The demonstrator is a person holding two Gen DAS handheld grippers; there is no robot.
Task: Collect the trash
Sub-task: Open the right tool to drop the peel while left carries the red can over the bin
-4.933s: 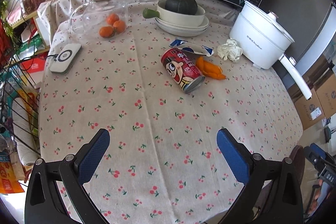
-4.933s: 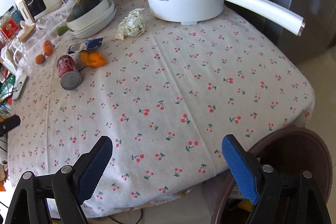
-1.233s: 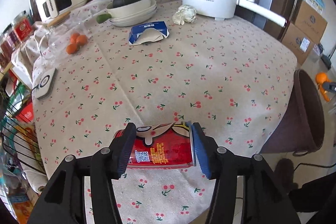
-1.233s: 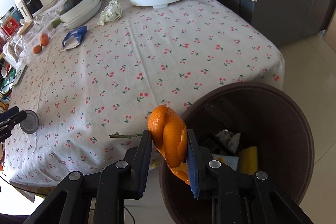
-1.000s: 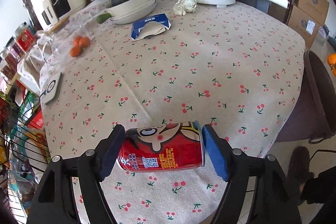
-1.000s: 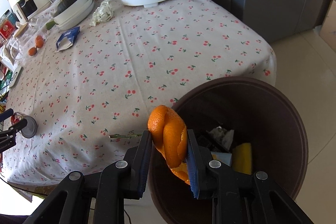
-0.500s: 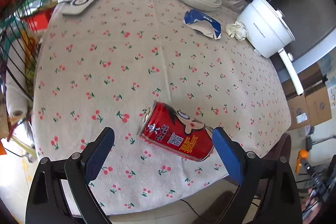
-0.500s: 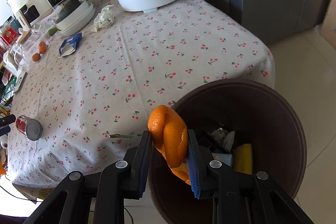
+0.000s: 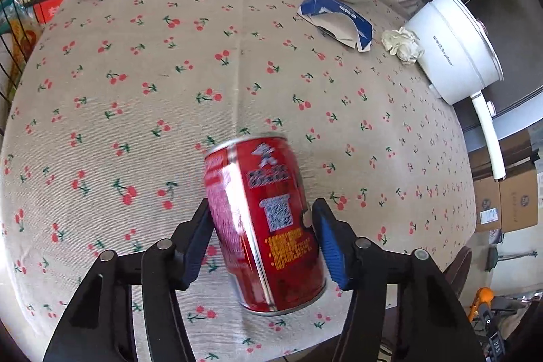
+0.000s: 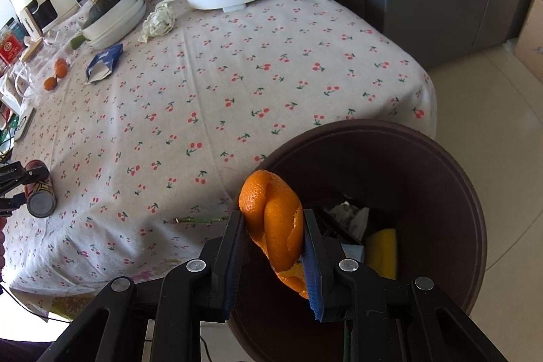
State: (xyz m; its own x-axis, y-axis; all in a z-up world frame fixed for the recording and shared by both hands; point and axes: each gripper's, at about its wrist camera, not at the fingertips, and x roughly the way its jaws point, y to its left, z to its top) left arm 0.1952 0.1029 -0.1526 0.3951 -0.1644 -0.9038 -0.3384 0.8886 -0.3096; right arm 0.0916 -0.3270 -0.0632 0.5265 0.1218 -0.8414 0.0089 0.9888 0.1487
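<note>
Since the frame half a sec ago, the red can (image 9: 264,223) has swung from lying crosswise to lengthwise betw. the left gripper (image 9: 261,246) fingers, lower centre of the left wrist view; it's blurred. Those fingers are closing w/ the can betw. them, left pad at the can's side, right pad w/ a thin gap, so no firm grip visible. It sits near the front edge of the cherry-print worktop (image 9: 169,90). Right gripper (image 10: 275,256) unchanged: fingers clamped tight on the orange peel (image 10: 275,223), bottom centre of the right wrist view, over the near rim of the brown bin (image 10: 468,192). Blue carton (image 9: 336,17) and crumpled tissue (image 9: 402,44) lie upper right by the white pot (image 9: 454,53).
</note>
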